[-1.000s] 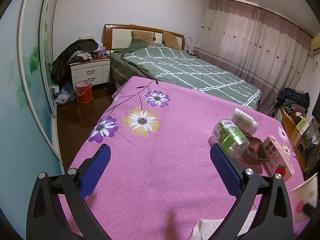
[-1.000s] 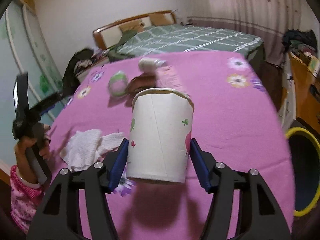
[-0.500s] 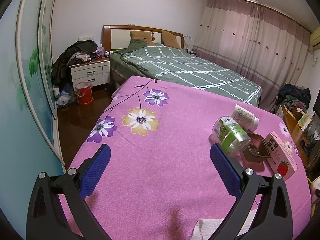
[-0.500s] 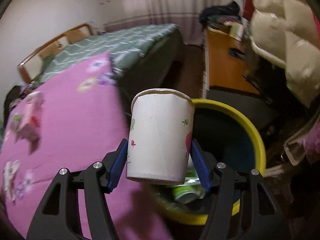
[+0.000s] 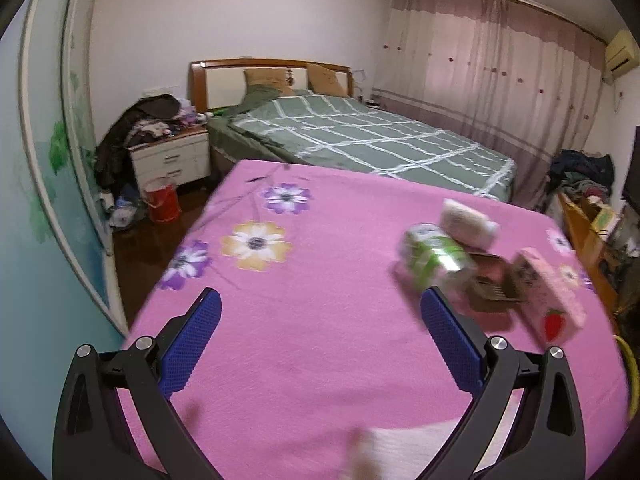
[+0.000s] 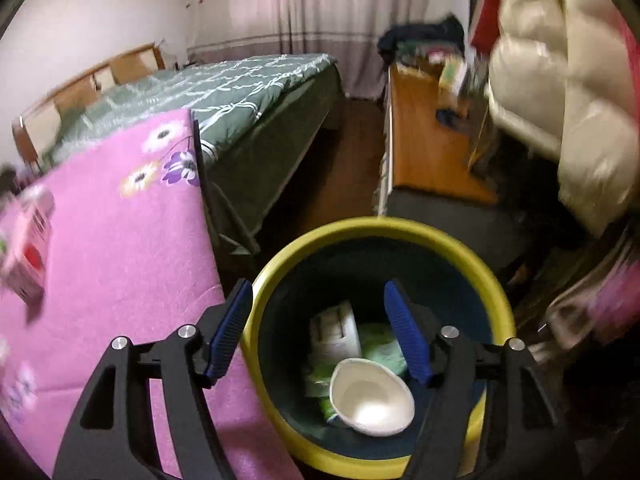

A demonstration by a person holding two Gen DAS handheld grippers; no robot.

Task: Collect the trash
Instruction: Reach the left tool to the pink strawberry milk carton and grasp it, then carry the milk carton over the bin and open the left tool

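My right gripper (image 6: 318,332) is open and empty above the yellow-rimmed trash bin (image 6: 452,240). A white paper cup (image 6: 370,402) lies on its side inside the bin, among a white container (image 6: 336,330) and green wrappers. My left gripper (image 5: 320,344) is open and empty over the pink flowered cover (image 5: 300,320). On the cover to its right lie a green jar (image 5: 434,262), a white bottle (image 5: 468,224), a brown tray (image 5: 490,288) and a pink strawberry milk carton (image 5: 550,304). The carton also shows in the right wrist view (image 6: 28,248). A white tissue (image 5: 404,450) lies near the front edge.
A green bed (image 5: 360,140) stands beyond the pink cover. A nightstand (image 5: 170,158) and red bucket (image 5: 162,200) stand at the left. An orange cabinet (image 6: 424,132) and a cream padded jacket (image 6: 560,92) are beside the bin. The bin's rim shows in the left wrist view (image 5: 630,372).
My right gripper has opened and let go of the paper cup, which now lies in the bin. The left gripper has shifted slightly toward the trash items on the cover.
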